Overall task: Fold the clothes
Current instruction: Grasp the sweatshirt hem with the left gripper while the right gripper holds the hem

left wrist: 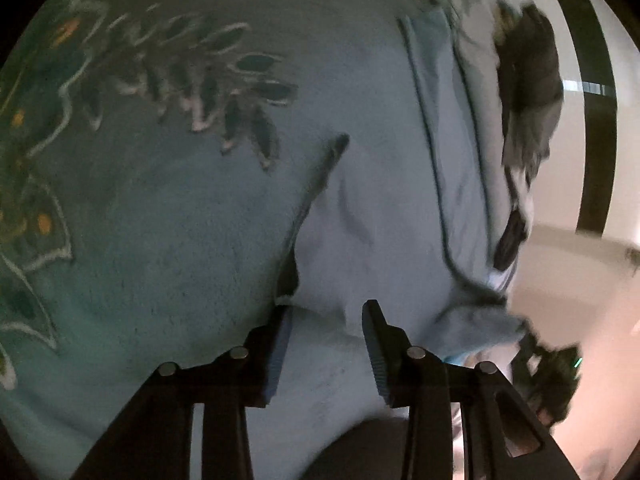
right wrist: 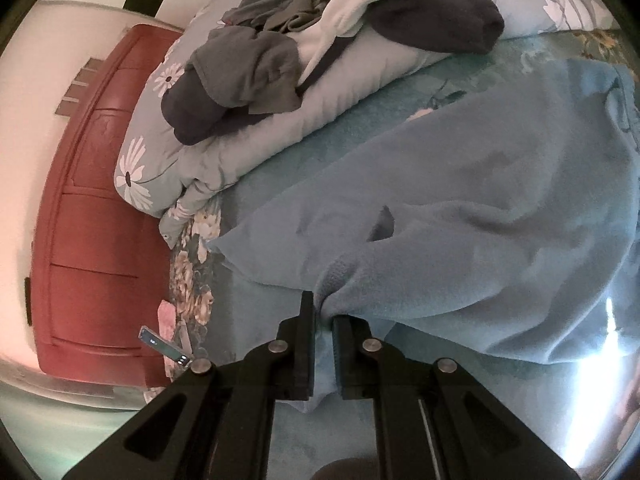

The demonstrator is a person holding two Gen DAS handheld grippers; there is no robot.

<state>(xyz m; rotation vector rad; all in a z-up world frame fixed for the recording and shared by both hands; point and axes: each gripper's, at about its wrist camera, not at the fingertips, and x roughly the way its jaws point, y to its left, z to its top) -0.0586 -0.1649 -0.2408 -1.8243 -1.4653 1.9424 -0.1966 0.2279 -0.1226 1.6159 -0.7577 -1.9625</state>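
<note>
The light blue fleece garment [right wrist: 460, 208] lies spread on the teal floral bedspread [right wrist: 280, 160], reaching from the near middle to the far right. No container shows in either view.

The right gripper [right wrist: 324, 312] has its two fingers pressed together on a bunched edge of the fleece, pinching it. The left gripper [left wrist: 326, 312] stands with its two fingers apart; a fold of the same garment [left wrist: 380, 220] lies between them, and the pads do not press it.

Only the right wrist view shows the folded floral quilt [right wrist: 224, 152] at the far side with a heap of unfolded clothes [right wrist: 280, 40] on it, grey, dark navy and white, too tangled to count. It also shows a red wooden headboard [right wrist: 92, 208] on the left. The left wrist view alone shows the bedspread's leaf pattern [left wrist: 208, 80] close up.
</note>
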